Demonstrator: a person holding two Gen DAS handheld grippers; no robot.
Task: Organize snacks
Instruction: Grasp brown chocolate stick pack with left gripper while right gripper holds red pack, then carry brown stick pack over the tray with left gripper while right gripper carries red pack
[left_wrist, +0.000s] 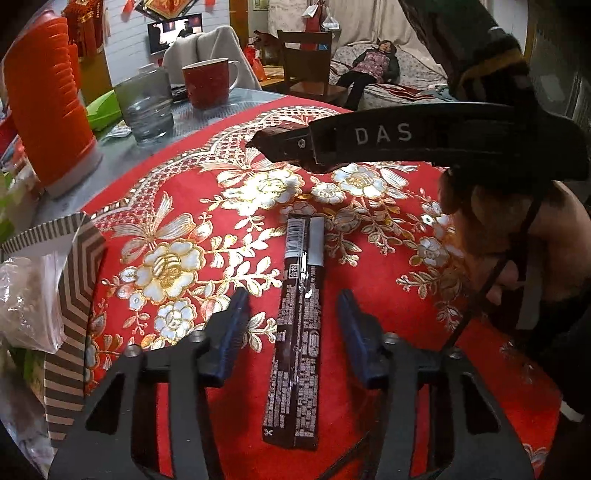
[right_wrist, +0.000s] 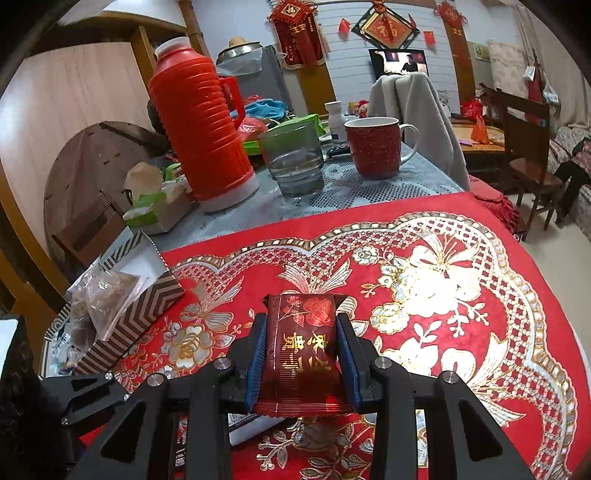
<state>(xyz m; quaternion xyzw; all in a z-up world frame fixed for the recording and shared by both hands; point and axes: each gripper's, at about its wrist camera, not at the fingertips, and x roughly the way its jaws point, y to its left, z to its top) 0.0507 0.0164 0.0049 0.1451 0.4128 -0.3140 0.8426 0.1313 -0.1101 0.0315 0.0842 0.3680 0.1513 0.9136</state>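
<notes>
Soft, even indoor light leaves only faint shadows. Glare glints off the red snack packet (right_wrist: 301, 350) between the right tongs' jaws. Fisheye bending darkens and warps the edges.

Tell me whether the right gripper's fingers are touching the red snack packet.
Touching. The right wrist view shows both blue fingers pressed against the sides of the red snack packet, held above the tablecloth.
</notes>
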